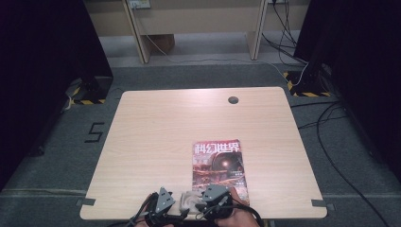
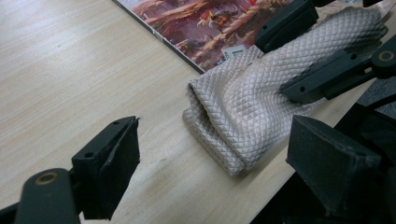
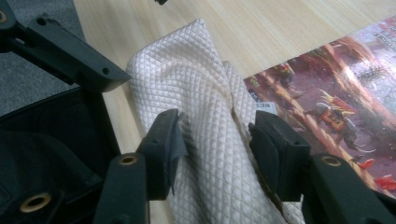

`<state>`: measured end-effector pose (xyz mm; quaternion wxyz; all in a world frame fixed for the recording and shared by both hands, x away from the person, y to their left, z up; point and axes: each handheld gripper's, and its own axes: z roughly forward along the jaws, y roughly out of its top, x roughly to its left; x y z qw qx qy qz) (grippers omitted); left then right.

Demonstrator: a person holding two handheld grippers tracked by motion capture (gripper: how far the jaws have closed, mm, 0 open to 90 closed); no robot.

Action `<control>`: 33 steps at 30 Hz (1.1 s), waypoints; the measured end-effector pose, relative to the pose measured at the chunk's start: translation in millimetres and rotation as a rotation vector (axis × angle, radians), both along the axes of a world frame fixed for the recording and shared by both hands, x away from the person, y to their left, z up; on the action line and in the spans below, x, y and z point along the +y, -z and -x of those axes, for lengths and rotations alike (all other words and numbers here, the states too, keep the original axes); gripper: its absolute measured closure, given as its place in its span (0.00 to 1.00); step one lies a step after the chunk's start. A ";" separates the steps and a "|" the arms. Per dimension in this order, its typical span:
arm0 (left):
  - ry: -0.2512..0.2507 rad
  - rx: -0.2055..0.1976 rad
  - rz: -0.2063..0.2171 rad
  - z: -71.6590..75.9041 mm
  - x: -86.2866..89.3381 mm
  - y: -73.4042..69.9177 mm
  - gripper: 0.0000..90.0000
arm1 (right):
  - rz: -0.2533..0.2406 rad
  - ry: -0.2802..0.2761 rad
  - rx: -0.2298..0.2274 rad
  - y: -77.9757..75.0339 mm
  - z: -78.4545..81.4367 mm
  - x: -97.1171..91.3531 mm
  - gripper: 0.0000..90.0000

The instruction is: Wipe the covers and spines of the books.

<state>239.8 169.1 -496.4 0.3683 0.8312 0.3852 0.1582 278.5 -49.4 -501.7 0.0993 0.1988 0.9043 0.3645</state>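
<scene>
A cream quilted cloth (image 3: 205, 93), folded over, lies at the table's near edge (image 1: 190, 198), touching the bottom left corner of a magazine (image 1: 217, 163) with a red cover. My right gripper (image 3: 217, 140) straddles the cloth, and both pads press its sides, bunching it between them. In the left gripper view that same gripper (image 2: 303, 51) pinches the cloth's far part. My left gripper (image 2: 219, 158) stands open just left of the cloth; its jaws are wide apart and touch nothing, with the cloth's folded end (image 2: 219, 135) ahead of them.
The light wooden table (image 1: 189, 118) has a round cable hole (image 1: 233, 100) at the back. Both grippers work right at the front edge. Cables run over the grey floor on the right (image 1: 331, 142), and dark curtains stand on both sides.
</scene>
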 end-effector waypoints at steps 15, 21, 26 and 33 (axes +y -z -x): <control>0.000 0.005 -0.006 0.3 1.5 0.4 0.18 | 0.002 0.006 0.019 -0.8 -2.6 -8.4 0.56; -0.005 0.000 -0.001 0.0 1.7 0.5 0.18 | 0.010 0.060 0.005 -1.5 -9.9 -24.9 0.55; -0.003 0.003 -0.003 -0.4 1.3 0.9 0.18 | -0.007 0.128 0.026 -1.1 -19.8 -44.3 0.54; -0.002 0.006 -0.008 -0.4 1.6 1.0 0.18 | -0.004 0.137 0.023 -1.6 -16.5 -50.2 0.56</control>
